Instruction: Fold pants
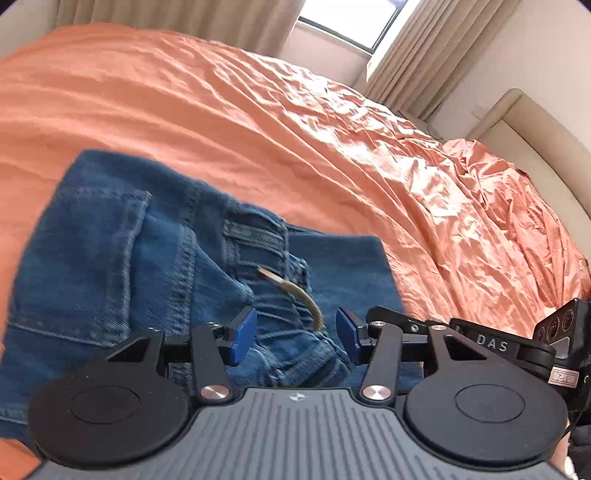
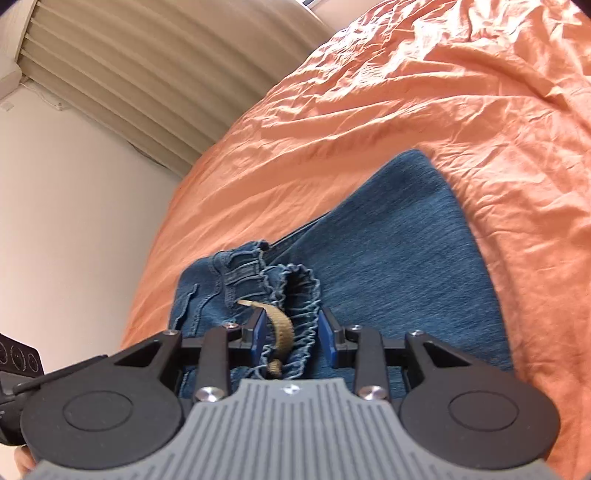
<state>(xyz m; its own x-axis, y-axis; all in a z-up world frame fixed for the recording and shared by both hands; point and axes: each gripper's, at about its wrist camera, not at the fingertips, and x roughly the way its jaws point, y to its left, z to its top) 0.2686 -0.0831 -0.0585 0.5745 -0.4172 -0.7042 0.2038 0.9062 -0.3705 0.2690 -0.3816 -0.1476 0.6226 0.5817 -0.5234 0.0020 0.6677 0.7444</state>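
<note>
Blue denim pants [image 1: 122,254] lie partly folded on the orange bedsheet [image 1: 258,122], with the gathered elastic waistband and a tan drawstring [image 1: 295,291] on top. My left gripper [image 1: 295,334] is open, its blue pads on either side of the waistband just above the cloth. In the right wrist view the pants [image 2: 399,251] stretch away over the sheet [image 2: 406,92]. My right gripper [image 2: 291,334] is open, its jaws straddling the bunched waistband and the tan drawstring [image 2: 282,321]. The right gripper's body shows at the right edge of the left wrist view [image 1: 554,347].
The wrinkled sheet is bunched up at the far right [image 1: 491,206]. Beige curtains [image 1: 406,59] and a window [image 1: 347,22] stand behind the bed. A padded headboard [image 1: 535,140] is at the right. A pale wall [image 2: 66,221] and curtain [image 2: 147,62] border the bed's left side.
</note>
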